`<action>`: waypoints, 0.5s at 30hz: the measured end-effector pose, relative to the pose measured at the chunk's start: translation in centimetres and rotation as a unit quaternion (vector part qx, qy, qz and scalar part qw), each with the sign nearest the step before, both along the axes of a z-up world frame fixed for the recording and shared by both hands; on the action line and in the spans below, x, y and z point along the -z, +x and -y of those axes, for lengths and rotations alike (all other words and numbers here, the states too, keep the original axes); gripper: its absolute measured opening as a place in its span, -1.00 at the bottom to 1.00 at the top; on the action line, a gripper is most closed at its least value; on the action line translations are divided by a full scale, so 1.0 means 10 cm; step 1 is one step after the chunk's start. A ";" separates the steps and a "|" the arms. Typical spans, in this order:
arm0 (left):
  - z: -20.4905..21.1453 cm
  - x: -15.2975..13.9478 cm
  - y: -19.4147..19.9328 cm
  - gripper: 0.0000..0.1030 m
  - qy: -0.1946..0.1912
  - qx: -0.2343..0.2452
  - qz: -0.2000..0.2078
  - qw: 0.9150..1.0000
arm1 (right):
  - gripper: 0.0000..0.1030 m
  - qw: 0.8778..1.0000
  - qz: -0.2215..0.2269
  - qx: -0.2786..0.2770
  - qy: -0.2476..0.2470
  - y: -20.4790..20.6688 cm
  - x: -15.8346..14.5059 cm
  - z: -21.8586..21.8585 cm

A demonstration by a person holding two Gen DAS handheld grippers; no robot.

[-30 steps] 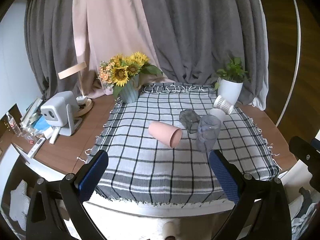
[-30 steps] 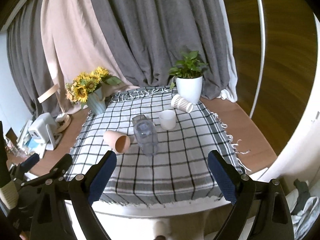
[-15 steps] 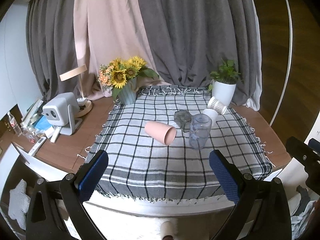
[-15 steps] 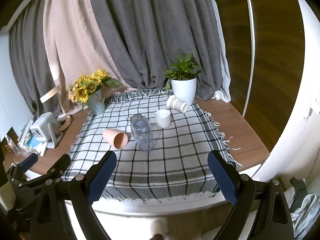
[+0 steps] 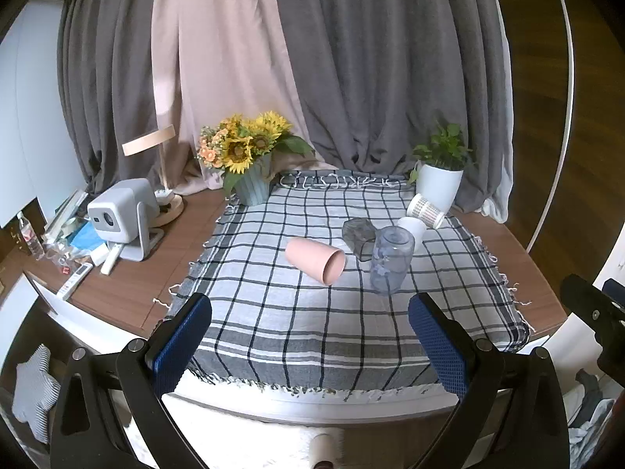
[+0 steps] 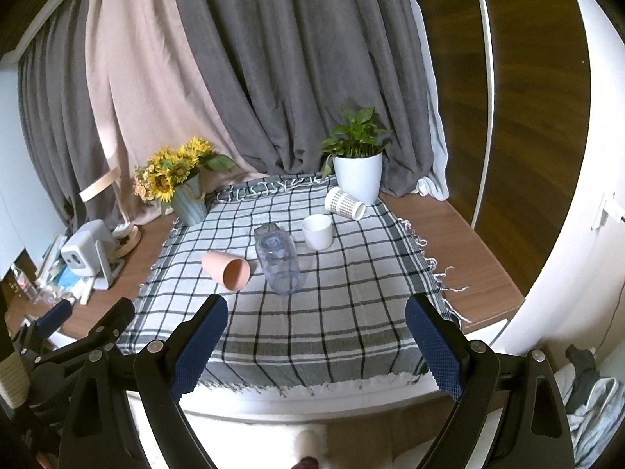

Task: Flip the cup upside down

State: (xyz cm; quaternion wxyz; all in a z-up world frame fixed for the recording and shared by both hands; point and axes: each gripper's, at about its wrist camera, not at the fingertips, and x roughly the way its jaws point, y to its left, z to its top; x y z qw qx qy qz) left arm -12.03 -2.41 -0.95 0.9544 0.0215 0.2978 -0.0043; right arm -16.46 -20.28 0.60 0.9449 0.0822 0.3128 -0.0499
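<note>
A pink cup [image 5: 315, 259] [image 6: 226, 269] lies on its side on the checked cloth [image 5: 273, 312], mouth toward me. A clear bluish cup [image 5: 391, 259] [image 6: 279, 259] stands upside down beside it. A white cup [image 6: 317, 231] [image 5: 413, 229] stands upright behind. A patterned white cup [image 6: 344, 203] [image 5: 425, 210] lies on its side near the plant pot. A grey cup [image 5: 359, 234] lies behind the clear one. My left gripper [image 5: 310, 346] and right gripper [image 6: 316, 346] are both open and empty, held back over the table's near edge.
A sunflower vase [image 5: 250, 164] and a white plant pot [image 6: 357, 179] stand at the back of the cloth. A grey projector [image 5: 123, 215], a lamp and clutter sit on the wooden table [image 5: 129, 293] at the left. Curtains hang behind.
Both grippers have drawn back and up from the table, so the cups look smaller and farther. The cups have not moved.
</note>
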 end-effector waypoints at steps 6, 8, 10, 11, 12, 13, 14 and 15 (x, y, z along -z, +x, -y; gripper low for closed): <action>0.00 -0.01 0.00 1.00 0.000 0.002 0.001 1.000 | 0.80 1.000 -0.001 0.001 0.001 -0.04 -0.01 -0.01; -0.01 -0.02 -0.01 1.00 0.000 0.004 0.002 1.000 | 0.80 1.000 -0.001 0.000 0.001 -0.03 -0.01 0.00; -0.01 -0.05 -0.01 1.00 0.000 0.005 0.004 1.000 | 0.80 1.000 -0.001 0.001 0.000 -0.04 -0.01 0.01; -0.01 -0.06 -0.01 1.00 0.000 0.006 0.005 1.000 | 0.80 1.000 -0.001 0.000 0.000 -0.04 -0.01 0.01; -0.01 -0.06 0.00 1.00 0.001 0.007 0.005 1.000 | 0.80 1.000 -0.001 0.002 0.000 -0.04 -0.02 0.00; -0.01 -0.07 0.00 1.00 0.000 0.007 0.006 1.000 | 0.80 1.000 0.000 0.002 -0.001 -0.05 -0.02 0.00; -0.01 -0.08 0.00 1.00 0.000 0.007 0.006 1.000 | 0.80 1.000 0.000 0.002 -0.001 -0.05 -0.02 0.00; -0.01 -0.08 0.00 1.00 0.000 0.008 0.007 1.000 | 0.80 1.000 0.000 0.001 -0.001 -0.05 -0.02 0.00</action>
